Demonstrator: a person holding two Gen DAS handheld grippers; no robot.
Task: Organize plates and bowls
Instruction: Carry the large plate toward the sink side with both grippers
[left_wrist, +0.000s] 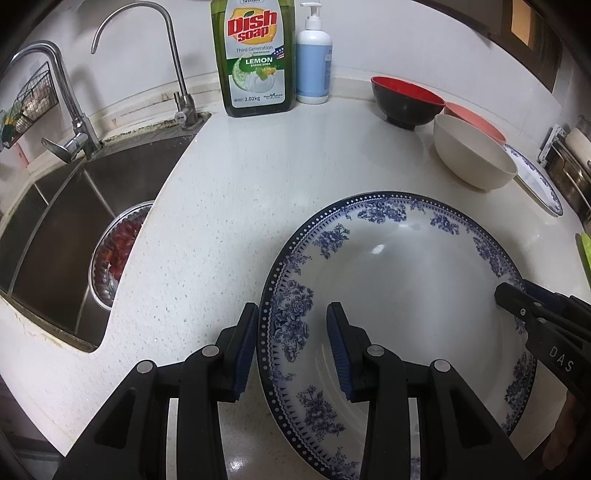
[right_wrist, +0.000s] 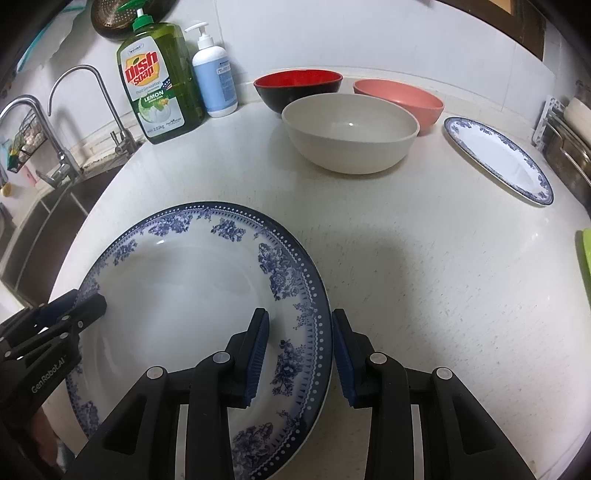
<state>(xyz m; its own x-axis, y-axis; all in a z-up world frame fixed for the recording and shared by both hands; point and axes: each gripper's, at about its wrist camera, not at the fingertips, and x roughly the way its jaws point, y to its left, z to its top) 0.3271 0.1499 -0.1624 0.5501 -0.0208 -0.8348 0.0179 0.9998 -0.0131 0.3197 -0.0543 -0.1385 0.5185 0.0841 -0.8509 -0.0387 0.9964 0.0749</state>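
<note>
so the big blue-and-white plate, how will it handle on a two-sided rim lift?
Big plate looks glazed ceramic: probably rigid, fairly heavy, chippable. Its glossy rim may slip in the pads. Left gripper and right gripper straddle opposite rims, jaws open, so a lift should stay level.

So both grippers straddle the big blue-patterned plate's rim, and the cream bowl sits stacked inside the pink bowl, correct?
Not quite. The cream bowl stands on the counter in front of the pink bowl, not inside it, per the right wrist view. Both grippers do straddle the plate rim.

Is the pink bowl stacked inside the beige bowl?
No, the pink bowl stands on the counter behind the beige bowl, which is empty inside.
</note>
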